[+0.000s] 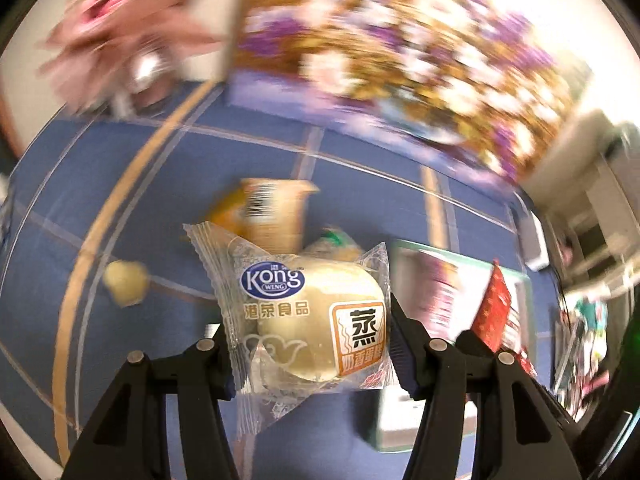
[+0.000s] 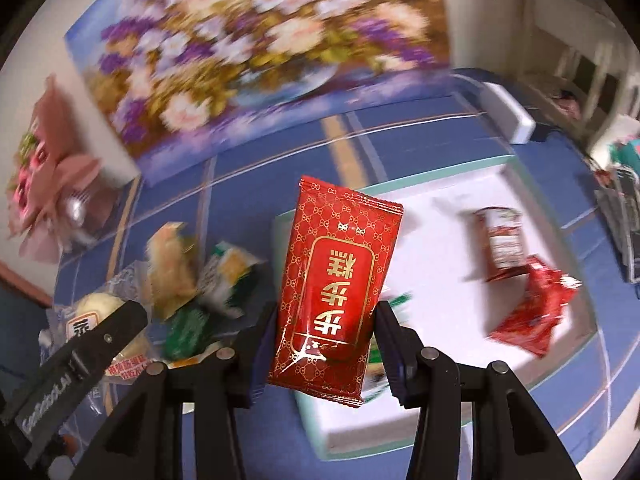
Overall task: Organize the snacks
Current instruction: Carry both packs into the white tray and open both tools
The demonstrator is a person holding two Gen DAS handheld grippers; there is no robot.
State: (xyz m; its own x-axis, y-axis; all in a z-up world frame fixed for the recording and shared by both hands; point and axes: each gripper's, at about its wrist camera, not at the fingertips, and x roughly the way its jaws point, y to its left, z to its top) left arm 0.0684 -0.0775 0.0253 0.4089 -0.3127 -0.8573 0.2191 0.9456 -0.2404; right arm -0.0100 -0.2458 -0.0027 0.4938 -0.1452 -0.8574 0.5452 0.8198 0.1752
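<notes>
Fingers [image 1: 224,360] around cake packet [image 1: 308,312]

Blue tablecloth [image 2: 256,184] w/ pale grid lines & a tan stripe. Big floral painting [image 2: 256,52], purple/white blooms, propped at table's back edge. Pink bouquet [image 1: 120,24] just left of it. White block [image 2: 508,114] near back right, blurred.

Clear crinkly plastic cake wrapper [image 1: 304,312]; glossy red foil packet [image 2: 336,280]; matt tablecloth [image 1: 120,184].
</notes>
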